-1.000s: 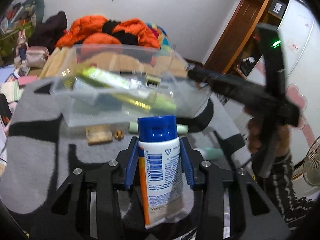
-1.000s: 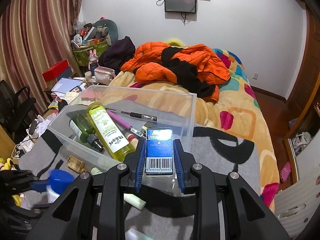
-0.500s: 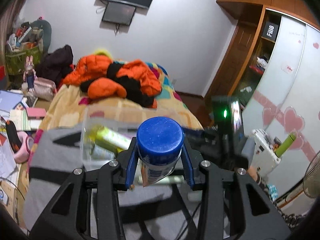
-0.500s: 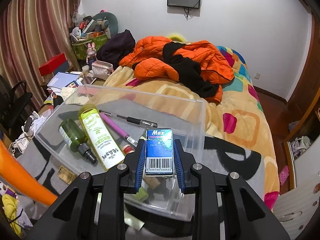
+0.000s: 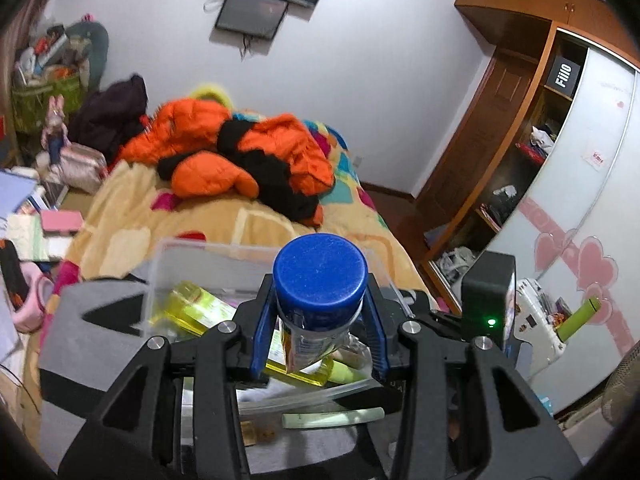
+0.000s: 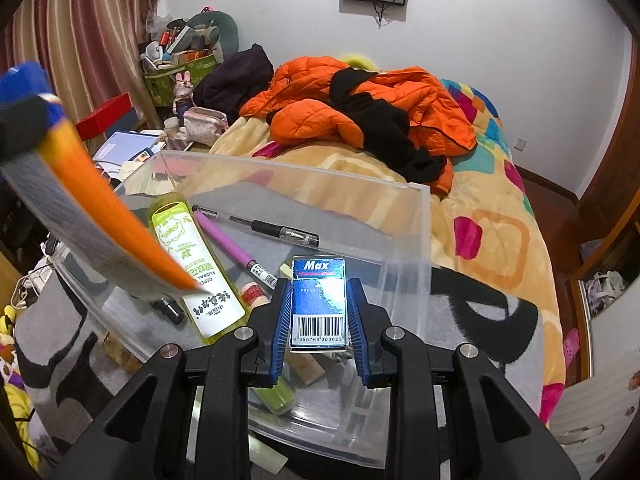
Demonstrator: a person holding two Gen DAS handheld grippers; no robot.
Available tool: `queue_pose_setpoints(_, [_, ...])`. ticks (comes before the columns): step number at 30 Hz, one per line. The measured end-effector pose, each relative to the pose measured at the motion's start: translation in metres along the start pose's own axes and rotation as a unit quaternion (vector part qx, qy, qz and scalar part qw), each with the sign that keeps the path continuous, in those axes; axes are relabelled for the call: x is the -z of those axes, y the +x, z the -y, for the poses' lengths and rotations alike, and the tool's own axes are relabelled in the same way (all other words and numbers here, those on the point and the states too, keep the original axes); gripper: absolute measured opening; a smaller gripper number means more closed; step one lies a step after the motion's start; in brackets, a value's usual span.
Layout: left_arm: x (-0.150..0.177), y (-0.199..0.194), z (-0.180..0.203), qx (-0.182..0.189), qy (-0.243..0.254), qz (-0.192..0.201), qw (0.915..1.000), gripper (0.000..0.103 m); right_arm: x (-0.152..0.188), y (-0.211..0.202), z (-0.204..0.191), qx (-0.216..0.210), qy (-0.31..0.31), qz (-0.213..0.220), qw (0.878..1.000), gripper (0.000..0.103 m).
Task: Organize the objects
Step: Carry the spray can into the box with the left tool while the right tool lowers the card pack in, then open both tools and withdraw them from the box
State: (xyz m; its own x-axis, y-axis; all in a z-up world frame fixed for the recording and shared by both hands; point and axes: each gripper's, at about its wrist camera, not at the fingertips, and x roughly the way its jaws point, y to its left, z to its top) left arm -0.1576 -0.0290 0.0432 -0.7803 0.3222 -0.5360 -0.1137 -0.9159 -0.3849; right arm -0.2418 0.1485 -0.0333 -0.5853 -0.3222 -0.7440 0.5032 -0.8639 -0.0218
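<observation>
The blue-capped white tube (image 5: 320, 292) sits pinched in my left claw (image 5: 318, 340) above the clear plastic bin (image 6: 404, 216). My right claw (image 6: 318, 320) pinches a small dark-blue barcoded box (image 6: 318, 304) over that bin, beside the yellow-green bottle (image 6: 188, 264).

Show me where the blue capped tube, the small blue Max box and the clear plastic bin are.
blue capped tube (image 5: 320, 276): left wrist view, on the top of its blue cap.
blue Max box (image 6: 318, 304): right wrist view, on its dark blue face.
clear plastic bin (image 6: 416, 248): right wrist view, on its right wall.
</observation>
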Motion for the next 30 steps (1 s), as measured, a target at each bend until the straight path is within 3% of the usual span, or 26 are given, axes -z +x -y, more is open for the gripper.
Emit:
queue_pose_setpoints(8, [0.011,0.028,-0.017,0.021,-0.043,-0.046,0.9978,0.040,0.002,0.002,-0.005,0.008,-0.015,-0.001,1.000,0.025])
queue_pose_setpoints(14, [0.015,0.036,-0.028,-0.020,-0.032,-0.056,0.9977,0.042,0.003,0.001,-0.007,0.004,-0.013,-0.003,1.000,0.026])
queue_pose_setpoints(17, [0.015,0.035,-0.032,-0.030,-0.031,-0.053,0.9976,0.043,0.003,0.000,-0.012,0.003,-0.018,-0.004,1.000,0.034])
queue_pose_setpoints(26, [0.022,0.028,-0.033,-0.086,-0.001,-0.055,0.9948,0.048,0.007,-0.011,-0.014,-0.003,-0.006,0.006,1.000,0.043])
queue_pose_setpoints(30, [0.027,0.015,-0.029,-0.085,0.004,-0.039,0.9956,0.053,0.011,-0.022,-0.015,-0.008,-0.007,0.014,1.000,0.048])
